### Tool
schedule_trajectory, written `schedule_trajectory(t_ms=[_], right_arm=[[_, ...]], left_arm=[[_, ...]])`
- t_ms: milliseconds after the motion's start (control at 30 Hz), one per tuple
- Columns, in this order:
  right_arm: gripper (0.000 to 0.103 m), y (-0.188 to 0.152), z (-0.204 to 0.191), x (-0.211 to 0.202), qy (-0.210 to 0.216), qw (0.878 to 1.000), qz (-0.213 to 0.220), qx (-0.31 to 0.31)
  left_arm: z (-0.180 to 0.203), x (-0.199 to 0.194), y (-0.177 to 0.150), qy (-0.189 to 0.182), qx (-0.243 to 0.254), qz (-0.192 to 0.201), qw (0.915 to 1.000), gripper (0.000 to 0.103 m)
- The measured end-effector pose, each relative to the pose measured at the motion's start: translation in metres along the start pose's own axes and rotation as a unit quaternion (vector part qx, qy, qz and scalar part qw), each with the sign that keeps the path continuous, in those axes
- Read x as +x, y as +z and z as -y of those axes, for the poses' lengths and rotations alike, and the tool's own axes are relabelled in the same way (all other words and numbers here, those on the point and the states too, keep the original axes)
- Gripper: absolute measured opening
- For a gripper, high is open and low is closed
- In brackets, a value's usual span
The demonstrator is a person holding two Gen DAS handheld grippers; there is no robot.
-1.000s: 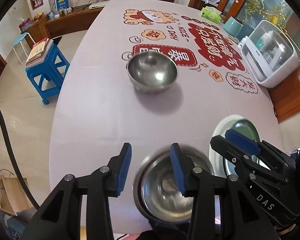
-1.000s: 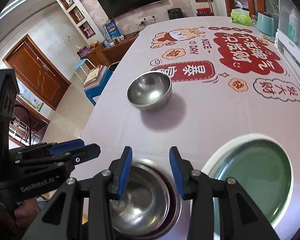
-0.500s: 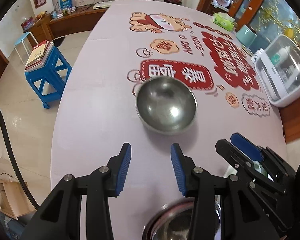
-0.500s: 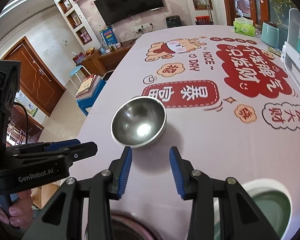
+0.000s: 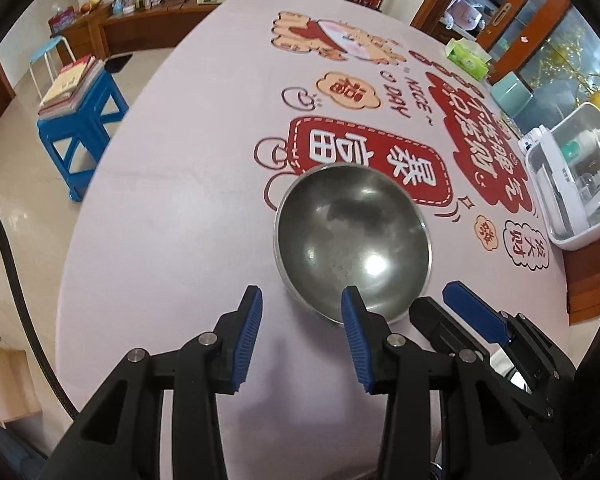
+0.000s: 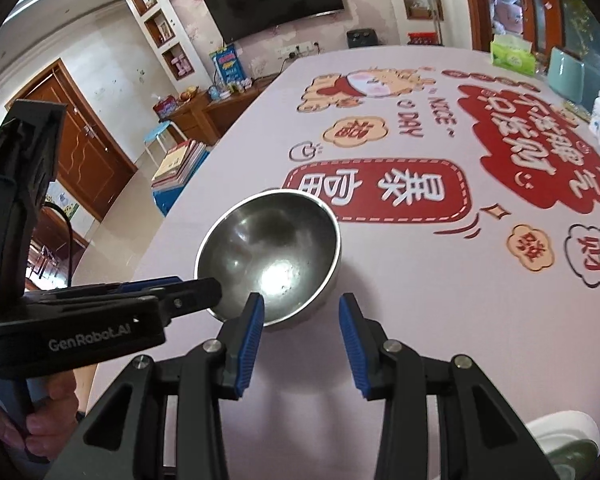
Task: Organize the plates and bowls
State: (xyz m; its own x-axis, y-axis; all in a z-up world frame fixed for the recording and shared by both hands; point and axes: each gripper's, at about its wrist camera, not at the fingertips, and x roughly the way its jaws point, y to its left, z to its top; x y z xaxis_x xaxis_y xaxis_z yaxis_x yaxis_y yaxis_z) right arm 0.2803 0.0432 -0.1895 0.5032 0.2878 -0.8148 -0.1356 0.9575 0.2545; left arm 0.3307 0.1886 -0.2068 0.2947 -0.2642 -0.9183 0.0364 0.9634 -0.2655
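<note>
From my left wrist camera I see my left gripper (image 5: pixel 302 312) pointing down at the table (image 5: pixel 172 208), its blue pads parted with nothing between them. A steel bowl (image 5: pixel 352 240) sits upright on the printed tablecloth just ahead; my right-side pad overlaps its near rim, though I cannot tell if they touch. My right gripper (image 5: pixel 456 308) reaches in from the lower right beside the bowl. A blue stool (image 5: pixel 80 120) carries stacked books.

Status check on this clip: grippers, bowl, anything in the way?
Left gripper and right gripper both open, empty, flanking the near rim. Steel bowl upright on the tablecloth, untouched. Nothing blocking it.
</note>
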Motion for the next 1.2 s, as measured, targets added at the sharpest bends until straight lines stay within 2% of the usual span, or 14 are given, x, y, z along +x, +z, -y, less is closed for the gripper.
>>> schedule_trajectory(t_ms=[267, 400, 500, 833, 1200], right_arm=[[0.038, -0.003, 0.004, 0.016, 0.014, 1.0, -0.025, 0.004], [0.03, -0.003, 0.007, 0.018, 0.02, 0.999, -0.031, 0.011], [0.025, -0.004, 0.009, 0.02, 0.021, 0.999, -0.037, 0.02], [0.022, -0.004, 0.006, 0.014, 0.026, 0.999, -0.039, 0.026], [0.022, -0.008, -0.007, -0.017, 0.031, 0.999, -0.015, 0.01]], left_arm=[[-0.004, 0.023, 0.0, -0.009, -0.019, -0.02, 0.9996, 0.034], [-0.004, 0.032, -0.001, -0.014, -0.026, -0.031, 0.9991, 0.02], [-0.002, 0.032, -0.003, -0.001, -0.013, -0.027, 0.9995, 0.016], [-0.004, 0.025, -0.01, -0.001, -0.022, -0.033, 0.9992, 0.015], [-0.003, -0.01, -0.025, -0.006, -0.017, -0.013, 0.9998, 0.016]])
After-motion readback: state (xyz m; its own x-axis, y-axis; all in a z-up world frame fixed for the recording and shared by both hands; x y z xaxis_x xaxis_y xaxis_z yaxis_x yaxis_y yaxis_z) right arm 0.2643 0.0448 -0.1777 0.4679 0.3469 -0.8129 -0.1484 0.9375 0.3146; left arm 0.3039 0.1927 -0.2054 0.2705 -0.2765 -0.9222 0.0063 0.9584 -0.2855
